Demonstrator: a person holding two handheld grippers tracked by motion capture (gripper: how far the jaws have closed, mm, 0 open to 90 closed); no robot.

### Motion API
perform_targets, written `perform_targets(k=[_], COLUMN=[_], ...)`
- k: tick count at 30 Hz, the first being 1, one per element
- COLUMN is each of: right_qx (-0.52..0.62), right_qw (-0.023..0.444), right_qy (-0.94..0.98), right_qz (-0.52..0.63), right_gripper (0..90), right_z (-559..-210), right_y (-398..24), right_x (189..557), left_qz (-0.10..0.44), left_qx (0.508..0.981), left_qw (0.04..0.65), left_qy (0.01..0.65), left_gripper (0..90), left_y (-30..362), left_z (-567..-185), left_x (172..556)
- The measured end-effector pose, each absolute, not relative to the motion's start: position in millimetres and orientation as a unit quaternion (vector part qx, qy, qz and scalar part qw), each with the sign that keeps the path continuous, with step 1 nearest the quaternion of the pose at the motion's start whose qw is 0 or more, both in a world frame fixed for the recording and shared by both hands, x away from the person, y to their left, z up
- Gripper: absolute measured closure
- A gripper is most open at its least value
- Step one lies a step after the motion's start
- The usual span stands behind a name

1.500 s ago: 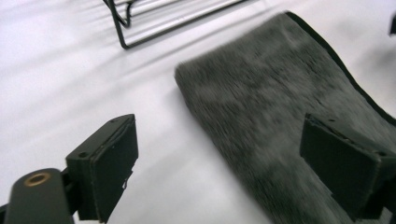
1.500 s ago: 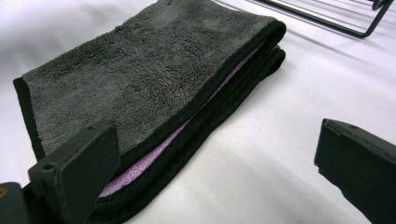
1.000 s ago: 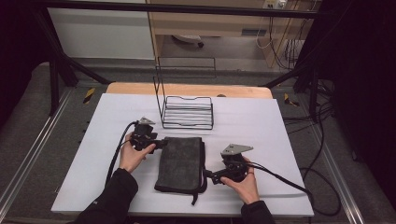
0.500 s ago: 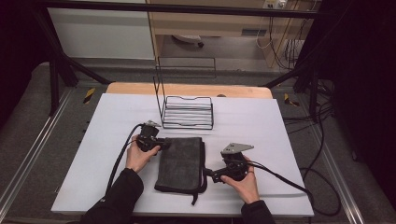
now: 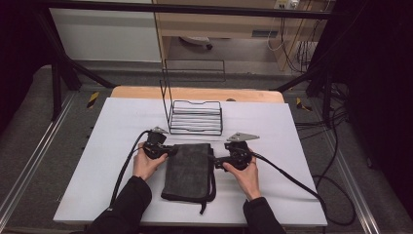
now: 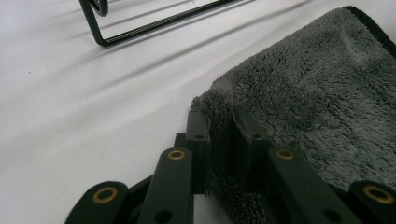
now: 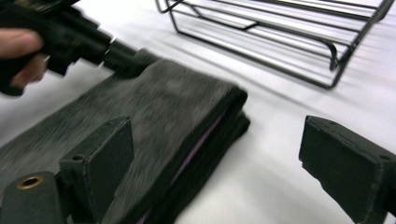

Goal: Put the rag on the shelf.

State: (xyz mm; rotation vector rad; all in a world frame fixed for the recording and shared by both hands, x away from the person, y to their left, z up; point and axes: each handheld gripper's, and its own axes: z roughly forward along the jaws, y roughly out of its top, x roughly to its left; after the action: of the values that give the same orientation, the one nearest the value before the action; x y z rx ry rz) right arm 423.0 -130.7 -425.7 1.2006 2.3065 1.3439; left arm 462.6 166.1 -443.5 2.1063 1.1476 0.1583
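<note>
My left gripper (image 6: 220, 140), jaws just closing, pinches the towel's (image 5: 187, 168) corner on the desk (image 5: 112, 146), my right gripper (image 7: 215, 158) gapes beside it; no writing legible.

We count one folded grey towel (image 5: 189, 168), one black wire rack (image 5: 196, 117), two grippers and one white table (image 5: 112, 141).

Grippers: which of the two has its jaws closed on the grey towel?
The left gripper: its jaws, just closing, pinch the grey towel at its far left corner. The right gripper stands wide open beside the towel's right edge.
</note>
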Motion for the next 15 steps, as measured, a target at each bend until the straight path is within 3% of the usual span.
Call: perform_targets(k=[9,15], right_qx=[0.424,0.428], right_qw=[0.117,0.107], right_qy=[0.794,0.805], right_qz=[0.419,0.398], right_gripper=[38.7,48.6], right_z=[-442,-448], right_y=[-100,-100], right_x=[455,456], left_qz=[0.064,0.064], left_qx=[0.819,0.819], left_qw=[0.363,0.364], left_qy=[0.440,0.438], left_gripper=[77.6,77.6], left_y=[166,167], left_z=[-444,-445], left_x=[462,462])
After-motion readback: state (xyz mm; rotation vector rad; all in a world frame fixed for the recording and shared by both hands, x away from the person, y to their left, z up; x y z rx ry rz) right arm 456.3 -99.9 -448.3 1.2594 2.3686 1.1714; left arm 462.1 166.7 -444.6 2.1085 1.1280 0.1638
